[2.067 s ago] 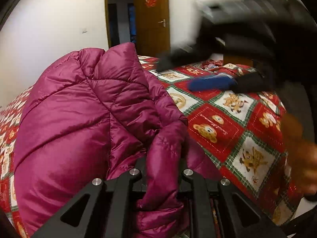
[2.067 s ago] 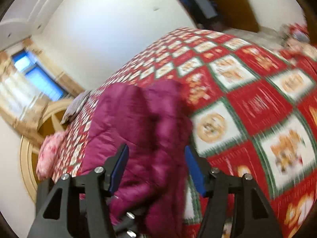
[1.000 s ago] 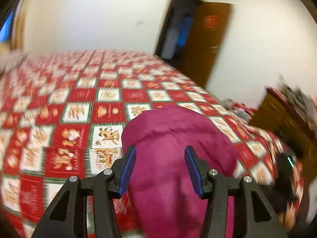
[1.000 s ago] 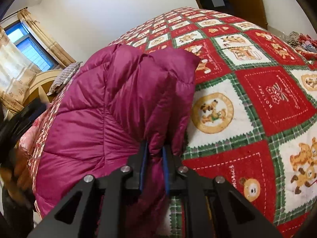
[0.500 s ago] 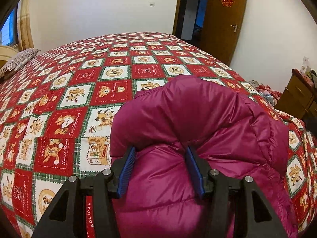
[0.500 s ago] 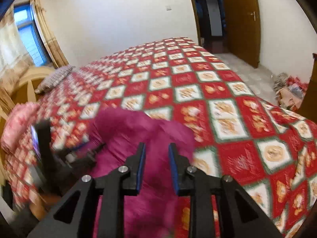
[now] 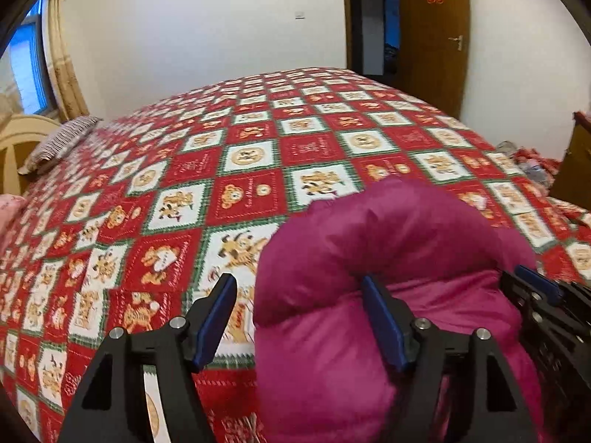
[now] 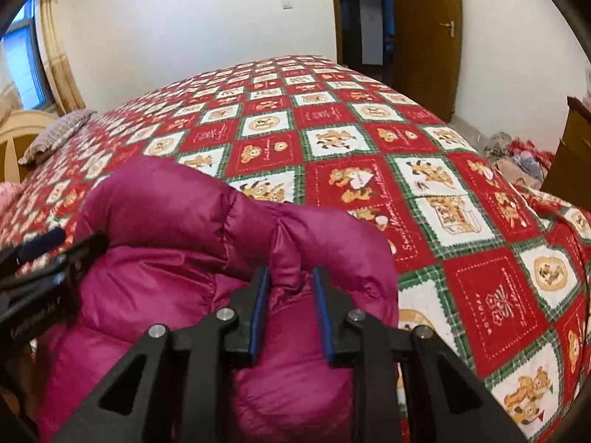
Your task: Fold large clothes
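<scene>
A magenta puffer jacket (image 7: 388, 258) lies bunched in a thick fold near the front edge of the bed. My left gripper (image 7: 301, 317) is open at the fold's left end, its jaws wide apart. The left finger is over the quilt and the right finger rests on the jacket. In the right wrist view the jacket (image 8: 177, 229) fills the lower left. My right gripper (image 8: 290, 310) has its jaws narrowly apart around a ridge of the jacket's fabric at the fold's right end. The right gripper (image 7: 535, 291) also shows in the left wrist view.
The bed carries a red, white and green bear-patterned quilt (image 7: 258, 155). A striped pillow (image 7: 59, 140) and headboard (image 7: 14, 140) are at far left. A brown door (image 7: 432, 37) and dark doorway stand behind. A wooden dresser (image 8: 569, 155) and a clothes pile (image 8: 517, 158) are at right.
The left gripper dropped the jacket it held two seconds ago, swung round and sits open at the fold's left end. The right gripper closed on the jacket, lifted away, then returned onto the fold.
</scene>
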Available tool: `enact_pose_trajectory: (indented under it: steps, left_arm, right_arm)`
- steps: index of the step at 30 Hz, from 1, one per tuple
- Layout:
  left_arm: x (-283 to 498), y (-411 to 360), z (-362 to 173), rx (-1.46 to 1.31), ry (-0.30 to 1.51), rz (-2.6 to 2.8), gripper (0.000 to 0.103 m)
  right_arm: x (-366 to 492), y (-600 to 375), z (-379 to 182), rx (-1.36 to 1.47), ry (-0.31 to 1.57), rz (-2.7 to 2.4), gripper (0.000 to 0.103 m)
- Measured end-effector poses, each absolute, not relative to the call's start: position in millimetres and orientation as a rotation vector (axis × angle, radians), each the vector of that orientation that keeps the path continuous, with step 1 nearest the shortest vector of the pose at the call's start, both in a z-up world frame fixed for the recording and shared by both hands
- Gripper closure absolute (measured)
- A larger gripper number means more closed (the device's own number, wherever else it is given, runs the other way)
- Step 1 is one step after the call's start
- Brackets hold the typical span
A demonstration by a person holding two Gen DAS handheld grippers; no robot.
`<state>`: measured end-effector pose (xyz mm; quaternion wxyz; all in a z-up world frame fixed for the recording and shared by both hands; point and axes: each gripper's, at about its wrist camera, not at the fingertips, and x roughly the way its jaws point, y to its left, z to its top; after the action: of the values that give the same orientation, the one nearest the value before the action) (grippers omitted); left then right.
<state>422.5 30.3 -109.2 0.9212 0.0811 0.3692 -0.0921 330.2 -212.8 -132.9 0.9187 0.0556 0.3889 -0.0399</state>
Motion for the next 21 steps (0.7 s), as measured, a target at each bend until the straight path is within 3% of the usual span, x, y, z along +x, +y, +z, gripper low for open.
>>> enact_pose_trajectory:
  steps: [4, 21]
  left_arm:
    - [431.6, 24.8, -122.5, 0.203, 0.736, -0.13, 0.016]
    - [457.1, 22.7, -152.2, 0.108, 0.86, -0.19, 0.014]
  right_arm:
    - [336.6, -220.2, -143.0, 0.163, 0.807, -0.031, 0.074]
    - [345.2, -236.2, -159.4, 0.325, 0.801, 0.043, 0.074]
